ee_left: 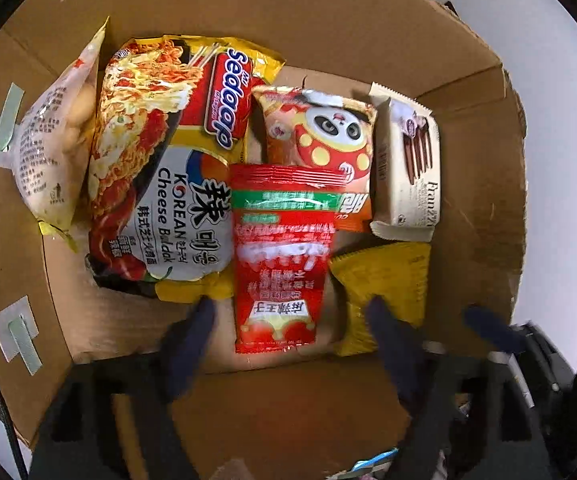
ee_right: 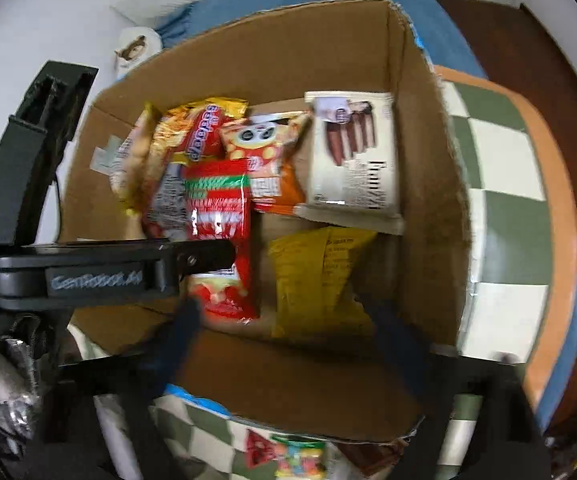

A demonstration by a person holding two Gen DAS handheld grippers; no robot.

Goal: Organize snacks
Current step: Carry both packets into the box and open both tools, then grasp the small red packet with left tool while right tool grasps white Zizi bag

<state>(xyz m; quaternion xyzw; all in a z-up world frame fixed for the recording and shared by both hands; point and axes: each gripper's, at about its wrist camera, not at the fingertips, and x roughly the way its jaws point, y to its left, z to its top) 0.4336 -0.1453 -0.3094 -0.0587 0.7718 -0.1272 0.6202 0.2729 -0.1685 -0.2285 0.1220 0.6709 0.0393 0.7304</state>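
A cardboard box [ee_left: 328, 20] holds several snacks: a Sedaap noodle pack [ee_left: 160, 168], a red sachet [ee_left: 280, 256], a panda snack bag [ee_left: 320, 132], a cream Franzzi box [ee_left: 408, 168], a yellow bag [ee_left: 384, 280] and a pale bag [ee_left: 52, 140] at the left wall. My left gripper [ee_left: 288, 312] is open and empty above the red sachet's near end. My right gripper [ee_right: 288, 316] is open and empty over the box's near wall, above the yellow bag [ee_right: 320, 280]. The red sachet [ee_right: 220, 216] and the box [ee_right: 428, 200] show there too.
The box stands on a green and white checked cloth [ee_right: 504, 184] on an orange-edged table [ee_right: 560, 240]. The left gripper's black body [ee_right: 88, 272] reaches over the box from the left. A colourful packet [ee_right: 296, 456] lies in front of the box.
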